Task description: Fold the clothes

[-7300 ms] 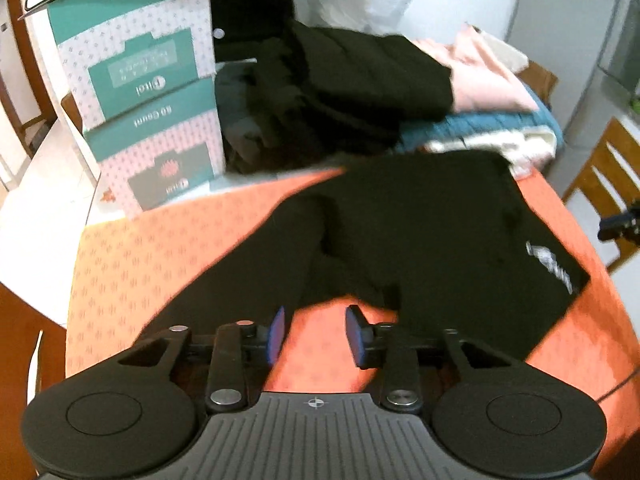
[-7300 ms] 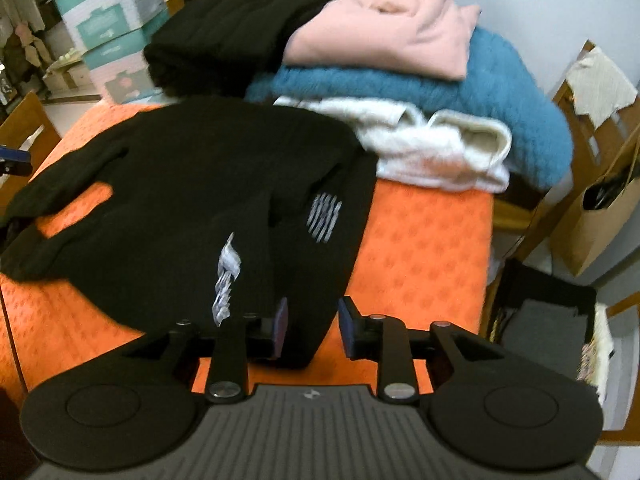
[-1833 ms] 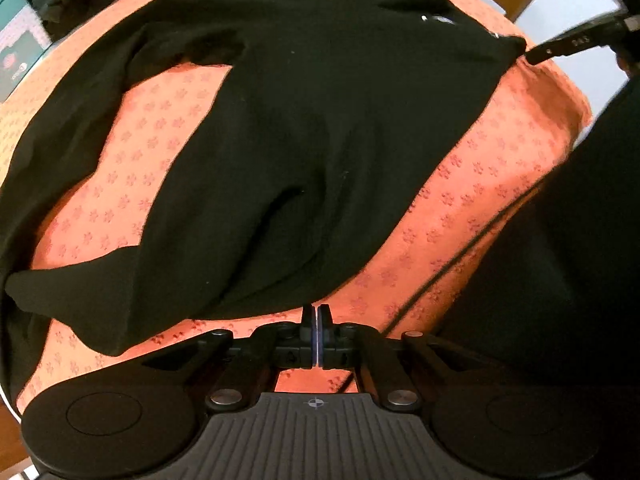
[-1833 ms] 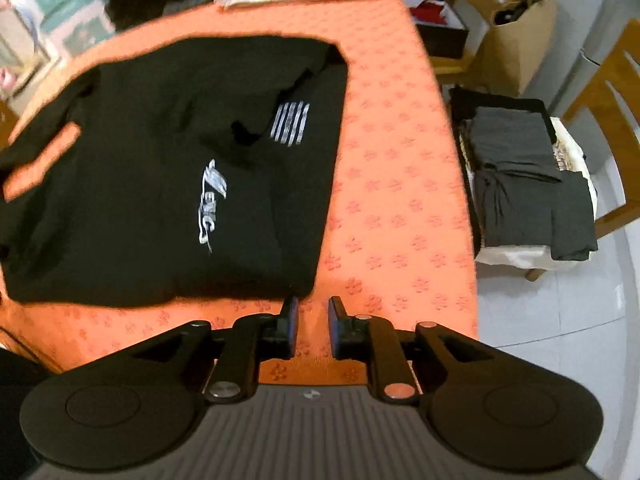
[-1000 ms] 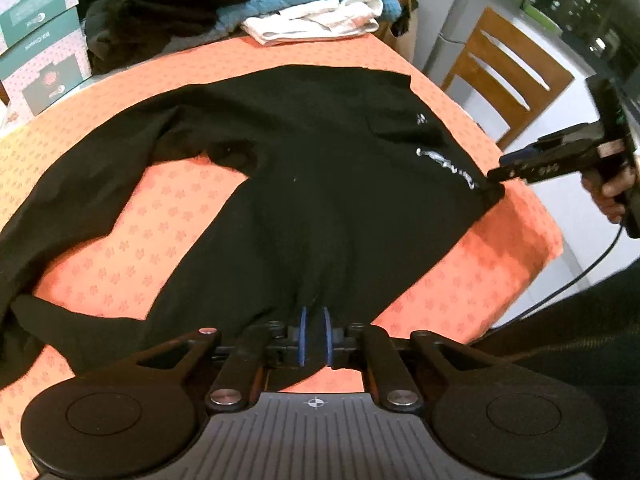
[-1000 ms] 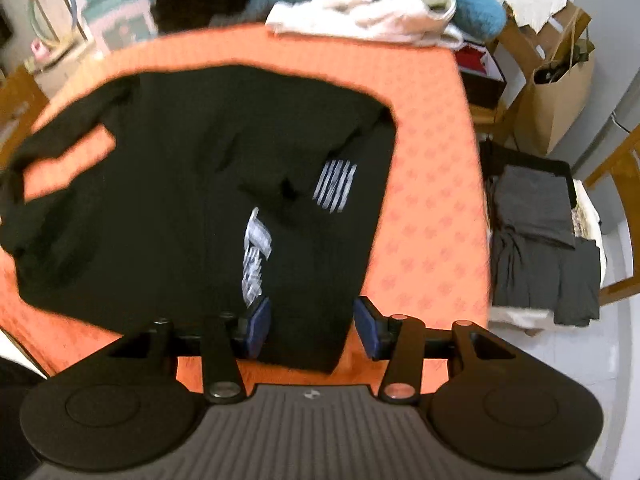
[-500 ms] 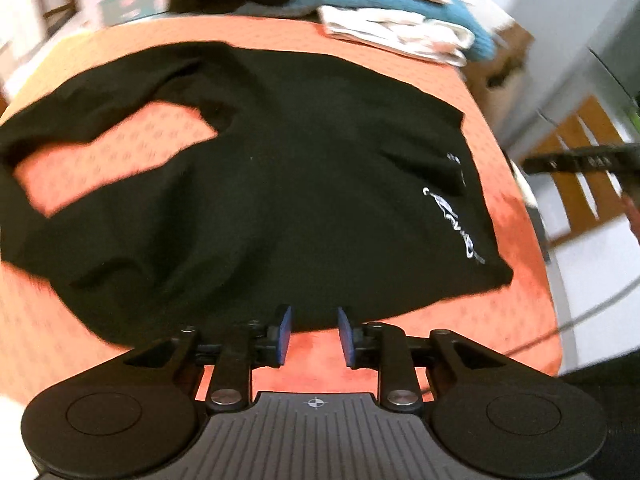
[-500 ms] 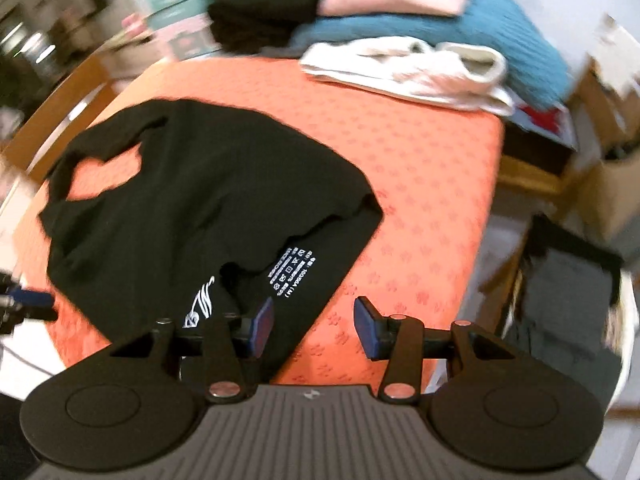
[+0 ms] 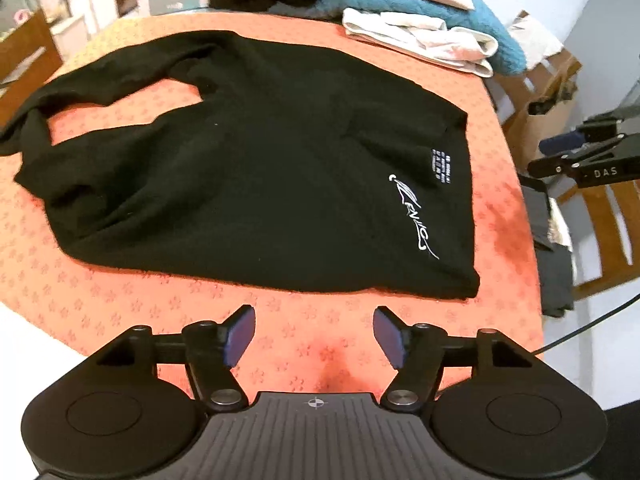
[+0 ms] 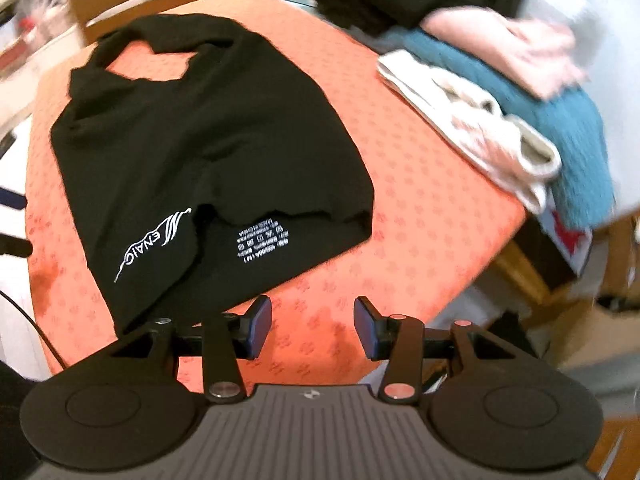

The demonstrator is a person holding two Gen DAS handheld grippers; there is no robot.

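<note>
The black top [image 9: 256, 168] lies spread flat on the orange table [image 9: 320, 344] for folding — left gripper [image 9: 314, 336] opening with nothing between its jaws, right gripper [image 10: 314, 328] parted and empty too — both poised near its edge, likely to grasp.

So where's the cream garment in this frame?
In the left wrist view the cream garment lies folded at the far right of the orange tablecloth, against the teal knit, beyond the black top.
</note>
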